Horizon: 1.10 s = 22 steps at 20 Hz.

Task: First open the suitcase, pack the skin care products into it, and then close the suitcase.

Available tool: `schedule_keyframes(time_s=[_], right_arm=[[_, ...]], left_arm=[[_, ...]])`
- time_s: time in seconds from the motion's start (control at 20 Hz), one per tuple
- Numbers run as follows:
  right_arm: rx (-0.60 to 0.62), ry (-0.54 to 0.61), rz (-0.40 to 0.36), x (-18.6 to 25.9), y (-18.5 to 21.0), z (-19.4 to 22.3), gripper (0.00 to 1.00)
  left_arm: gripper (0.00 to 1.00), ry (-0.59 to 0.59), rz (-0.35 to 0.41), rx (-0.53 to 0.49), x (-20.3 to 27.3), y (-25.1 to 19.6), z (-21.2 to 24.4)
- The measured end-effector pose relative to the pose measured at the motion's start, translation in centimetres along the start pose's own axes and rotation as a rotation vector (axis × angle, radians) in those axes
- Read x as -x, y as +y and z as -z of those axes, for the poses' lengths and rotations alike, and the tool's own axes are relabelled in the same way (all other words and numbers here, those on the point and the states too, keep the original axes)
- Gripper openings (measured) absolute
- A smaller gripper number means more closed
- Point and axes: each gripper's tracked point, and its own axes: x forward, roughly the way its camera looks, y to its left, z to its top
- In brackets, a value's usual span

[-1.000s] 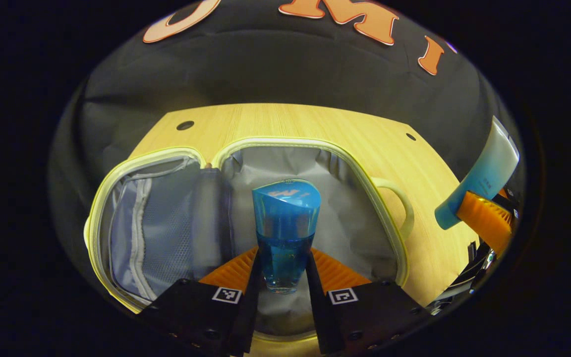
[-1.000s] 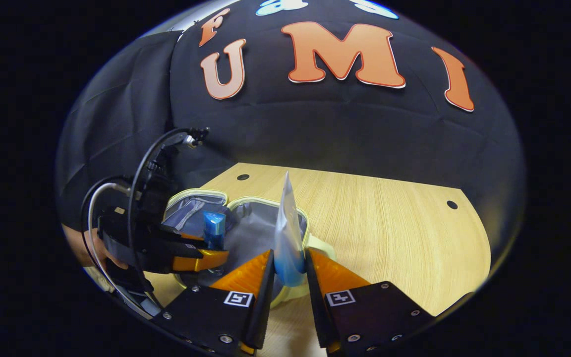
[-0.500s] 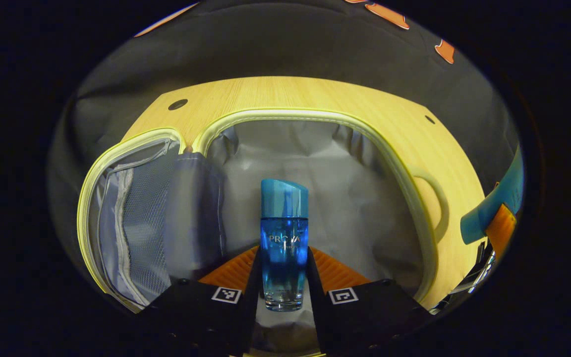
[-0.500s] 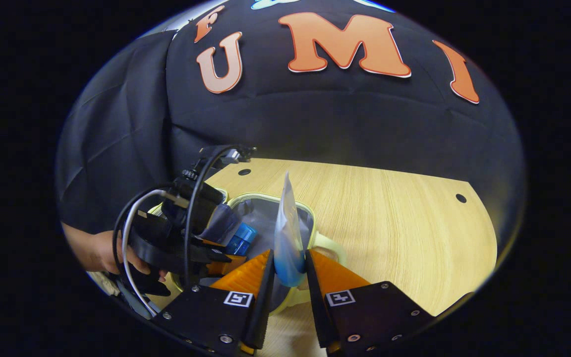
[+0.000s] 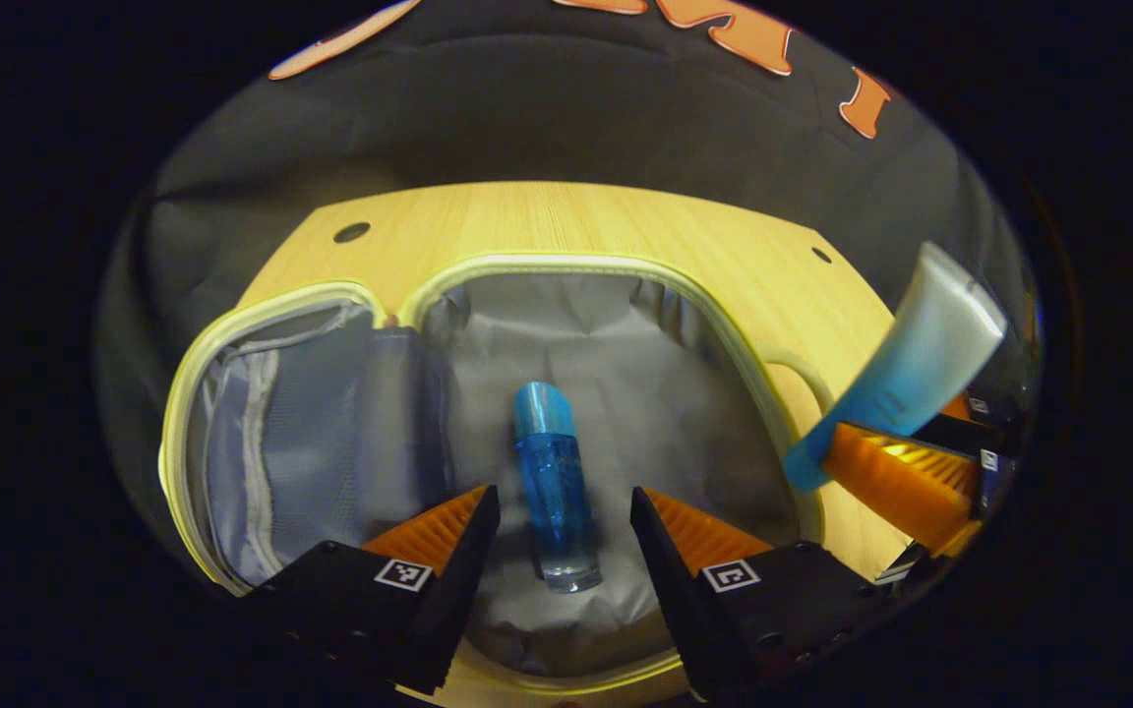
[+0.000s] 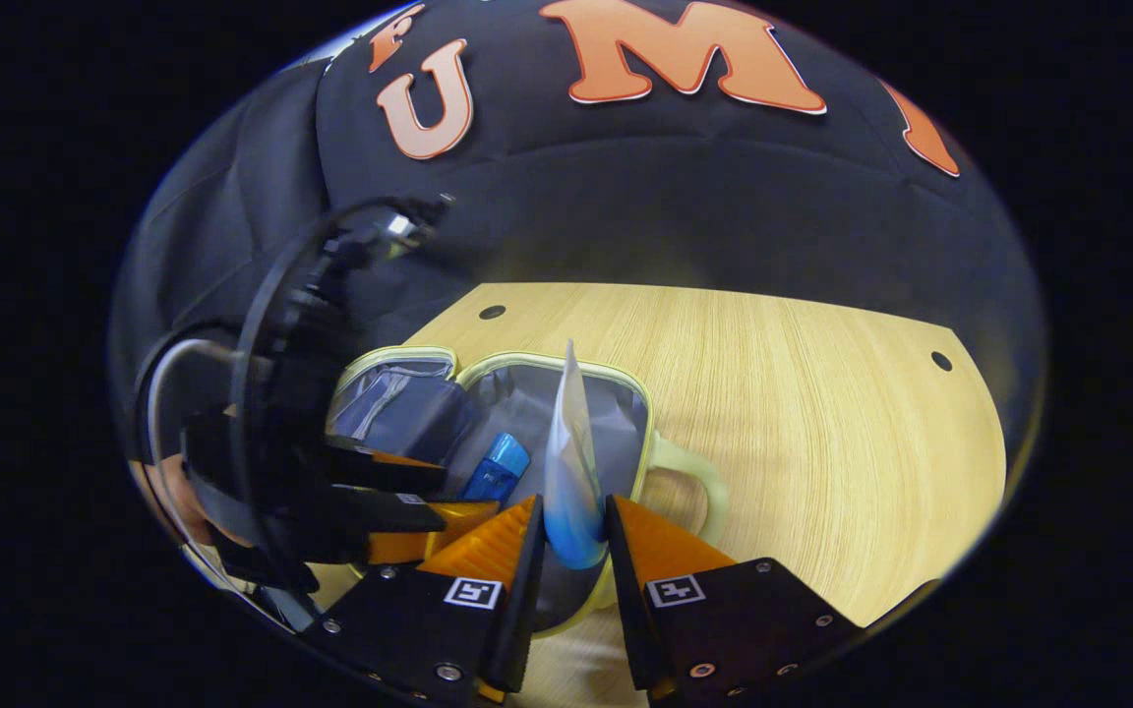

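1. Left gripper view, nearest: the left gripper [image 5: 557,521] has its fingers spread apart, holding nothing. Half a second ago they were clamped on the bottle; now they have let go.
2. Between and just beyond those fingers, the bottle [image 5: 554,487] lies on its side on the grey lining, cap pointing away, touching neither finger. By my reading, one product is packed.
3. Around it, the case [image 5: 616,270] lies open flat on the table [image 5: 566,221]: the main half ahead of the fingers, the mesh-pocket lid [image 5: 301,423] to their left, a handle [image 5: 803,369] to their right.
4. Far right of the fingers, the right gripper [image 5: 906,472] holds the tube [image 5: 906,369] tilted above the case's rim.
5. Right gripper view, nearest: the right gripper [image 6: 571,551] is clamped on the tube [image 6: 571,462], which stands upright between the fingers, blue end down, over the case [image 6: 527,369].
6. To the left of those fingers, the left gripper [image 6: 399,506] hangs open beside the bottle [image 6: 498,470].
7. Count: two grippers, one case, one bottle, one tube. The tube looks next to go in; closing comes after.
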Motion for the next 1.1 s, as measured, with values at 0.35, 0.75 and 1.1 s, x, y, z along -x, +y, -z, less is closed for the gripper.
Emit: schedule_keyframes(time_s=[0.35,0.75,1.1], right_arm=[[-0.041,0.118,-0.022,-2.3,1.5,2.4,0.40],[-0.095,0.247,0.009,-6.0,3.3,4.7,0.40],[-0.162,0.325,0.060,-6.7,3.0,6.0,0.41]], left_arm=[[0.88,-0.235,-0.144,0.066,10.3,7.9,-3.7],[0.89,-0.254,-0.315,0.261,20.3,21.7,-0.6],[0.93,-0.240,-0.364,0.489,20.8,31.2,5.0]])
